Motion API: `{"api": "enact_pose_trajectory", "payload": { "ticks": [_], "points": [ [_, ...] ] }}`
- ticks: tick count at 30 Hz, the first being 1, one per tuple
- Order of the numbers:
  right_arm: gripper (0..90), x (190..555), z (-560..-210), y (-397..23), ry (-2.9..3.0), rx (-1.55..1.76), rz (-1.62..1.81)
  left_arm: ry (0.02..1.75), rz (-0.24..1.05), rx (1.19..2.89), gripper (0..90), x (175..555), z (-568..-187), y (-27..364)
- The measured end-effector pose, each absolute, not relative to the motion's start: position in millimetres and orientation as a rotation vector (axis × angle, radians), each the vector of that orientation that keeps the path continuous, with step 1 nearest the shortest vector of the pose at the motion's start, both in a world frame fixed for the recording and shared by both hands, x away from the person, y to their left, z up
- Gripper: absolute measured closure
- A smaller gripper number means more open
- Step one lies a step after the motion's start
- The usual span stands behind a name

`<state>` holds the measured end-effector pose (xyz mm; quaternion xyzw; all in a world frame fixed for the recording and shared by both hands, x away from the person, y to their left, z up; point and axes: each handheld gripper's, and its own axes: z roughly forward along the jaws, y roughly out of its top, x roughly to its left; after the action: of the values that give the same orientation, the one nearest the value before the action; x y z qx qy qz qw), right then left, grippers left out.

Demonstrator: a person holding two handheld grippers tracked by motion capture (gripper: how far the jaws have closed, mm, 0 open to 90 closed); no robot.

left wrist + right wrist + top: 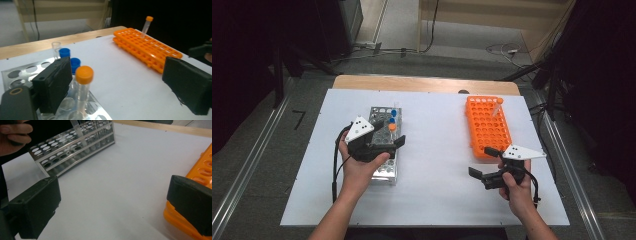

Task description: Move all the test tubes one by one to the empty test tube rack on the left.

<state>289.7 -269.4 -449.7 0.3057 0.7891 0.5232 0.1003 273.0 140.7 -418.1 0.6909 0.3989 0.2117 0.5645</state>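
Left tongs (387,139) gape wide around an orange-capped tube (83,86) in the metal rack (384,170), apparently not touching it. Right tongs (484,162) hang open, empty, beside the orange rack (487,125).

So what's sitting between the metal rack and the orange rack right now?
Nothing: between the metal rack and the orange rack there is bare white table surface, clearest in the high view.

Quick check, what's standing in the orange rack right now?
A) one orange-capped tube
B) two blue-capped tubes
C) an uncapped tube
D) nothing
A: a single orange-capped tube stands in the far end of the orange rack; the blue-capped tubes sit in the metal rack instead.
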Motion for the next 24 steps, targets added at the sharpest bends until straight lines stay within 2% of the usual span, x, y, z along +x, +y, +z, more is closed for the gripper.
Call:
{"api": "enact_pose_trajectory", "payload": {
  "ticks": [7,18,24],
  "points": [
    [0.0,300,-444,-277,2.290,0.937,1.528,0.912,0.443,1.625,0.1,253,-422,144],
    [0.0,341,-437,-294,2.209,1.057,1.441,0.892,0.425,1.644,0.0,231,-434,144],
    [5.8,369,-431,-299,2.139,1.162,1.391,0.884,0.418,1.653,0.0,225,-436,145]
  ]
}}
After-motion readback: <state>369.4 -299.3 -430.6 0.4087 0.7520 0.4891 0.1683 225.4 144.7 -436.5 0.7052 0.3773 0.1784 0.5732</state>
